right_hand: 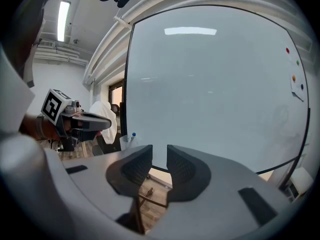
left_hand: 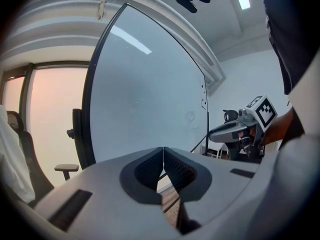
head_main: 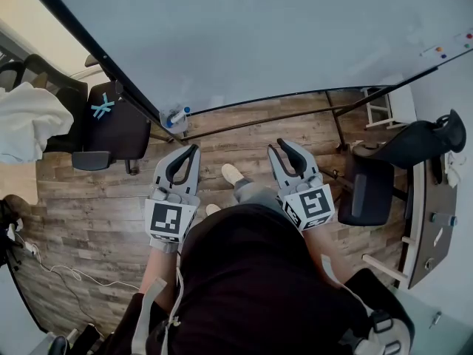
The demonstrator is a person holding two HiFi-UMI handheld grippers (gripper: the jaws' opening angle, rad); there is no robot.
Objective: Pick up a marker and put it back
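A clear cup [head_main: 174, 119] hangs at the lower left corner of the whiteboard [head_main: 281, 35], and a blue-capped marker [head_main: 184, 111] stands in it. In the right gripper view the cup [right_hand: 126, 143] and marker [right_hand: 133, 134] show left of the jaws. My left gripper [head_main: 194, 149] is held just below and right of the cup, its jaws shut with nothing between them [left_hand: 163, 151]. My right gripper [head_main: 281, 146] is level with it further right, its jaws a narrow gap apart and empty [right_hand: 159, 151]. Neither touches the marker.
A black office chair [head_main: 111, 128] with a teal cross stands left of the cup, white cloth [head_main: 26, 120] beside it. Another black chair [head_main: 369, 187] and a desk [head_main: 432, 220] are at the right. Whiteboard stand bars [head_main: 259, 124] cross the wooden floor ahead.
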